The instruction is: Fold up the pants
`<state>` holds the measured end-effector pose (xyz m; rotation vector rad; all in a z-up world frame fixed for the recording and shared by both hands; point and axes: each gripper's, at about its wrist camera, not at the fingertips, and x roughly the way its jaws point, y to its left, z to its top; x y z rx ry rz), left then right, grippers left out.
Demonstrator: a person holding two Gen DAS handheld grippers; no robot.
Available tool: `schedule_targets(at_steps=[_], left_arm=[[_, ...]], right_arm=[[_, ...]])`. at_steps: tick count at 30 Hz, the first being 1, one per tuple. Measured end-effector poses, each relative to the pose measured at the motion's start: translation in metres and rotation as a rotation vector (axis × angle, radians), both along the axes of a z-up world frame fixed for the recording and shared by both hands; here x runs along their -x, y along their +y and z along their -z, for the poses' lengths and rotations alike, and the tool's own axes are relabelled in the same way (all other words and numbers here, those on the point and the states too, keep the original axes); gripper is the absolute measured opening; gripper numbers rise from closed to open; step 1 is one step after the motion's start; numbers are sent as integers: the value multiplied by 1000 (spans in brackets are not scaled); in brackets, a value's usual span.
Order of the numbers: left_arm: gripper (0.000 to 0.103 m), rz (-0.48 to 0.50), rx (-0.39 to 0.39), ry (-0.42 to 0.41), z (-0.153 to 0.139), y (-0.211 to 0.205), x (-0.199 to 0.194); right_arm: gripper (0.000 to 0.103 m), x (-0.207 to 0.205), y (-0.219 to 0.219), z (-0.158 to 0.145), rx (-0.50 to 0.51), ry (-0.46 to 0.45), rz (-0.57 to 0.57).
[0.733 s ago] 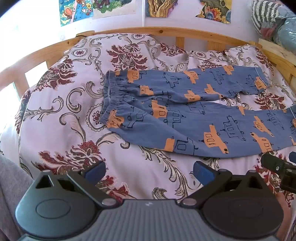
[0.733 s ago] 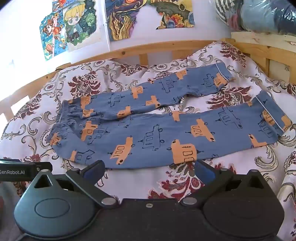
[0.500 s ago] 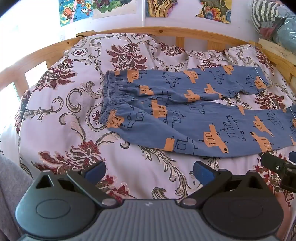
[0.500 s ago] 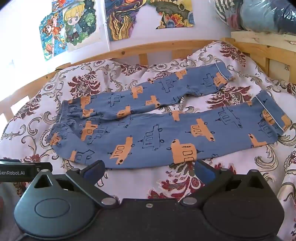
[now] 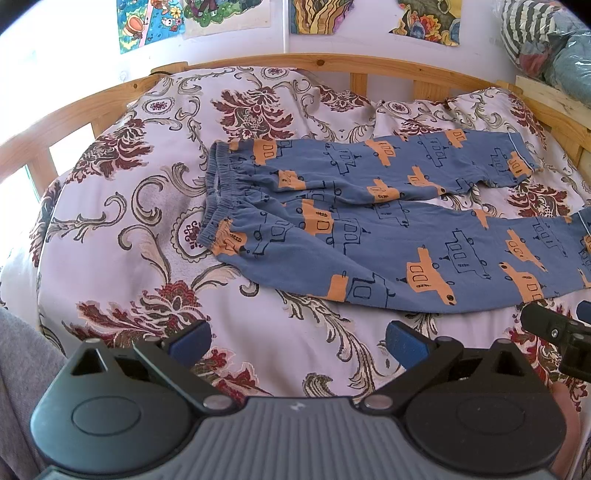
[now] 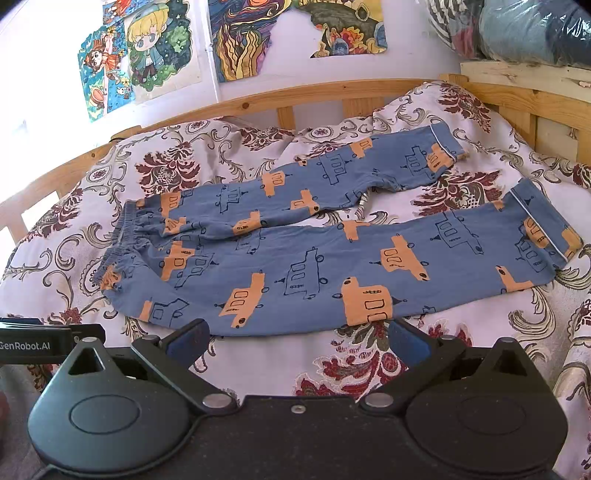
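Observation:
Blue pants (image 5: pixel 369 229) (image 6: pixel 303 251) printed with orange vehicles lie spread flat on the bed, waistband to the left, both legs running right with a gap between them. My left gripper (image 5: pixel 297 338) is open above the bedspread, short of the pants' near edge, below the waist end. My right gripper (image 6: pixel 297 338) is open too, its blue pads at the near hem of the closer leg, holding nothing. In the left wrist view the right gripper (image 5: pixel 561 332) shows at the right edge.
The floral bedspread (image 5: pixel 129 240) covers the bed. A wooden rail (image 5: pixel 332 62) (image 6: pixel 314 92) runs along the far side, with posters on the wall behind. Bagged bedding (image 6: pixel 517 29) sits on a wooden shelf at the top right. Grey fabric (image 5: pixel 18 387) shows at the lower left.

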<state>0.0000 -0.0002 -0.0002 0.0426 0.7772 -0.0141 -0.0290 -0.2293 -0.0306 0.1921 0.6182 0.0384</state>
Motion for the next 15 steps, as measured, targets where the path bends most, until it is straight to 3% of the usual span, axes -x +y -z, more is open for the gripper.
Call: schedule_targets(at_steps=[15], left_arm=[[103,1,-2,0,0,-1,0]], right_arm=[[102,0,0,0,-1,2,0]])
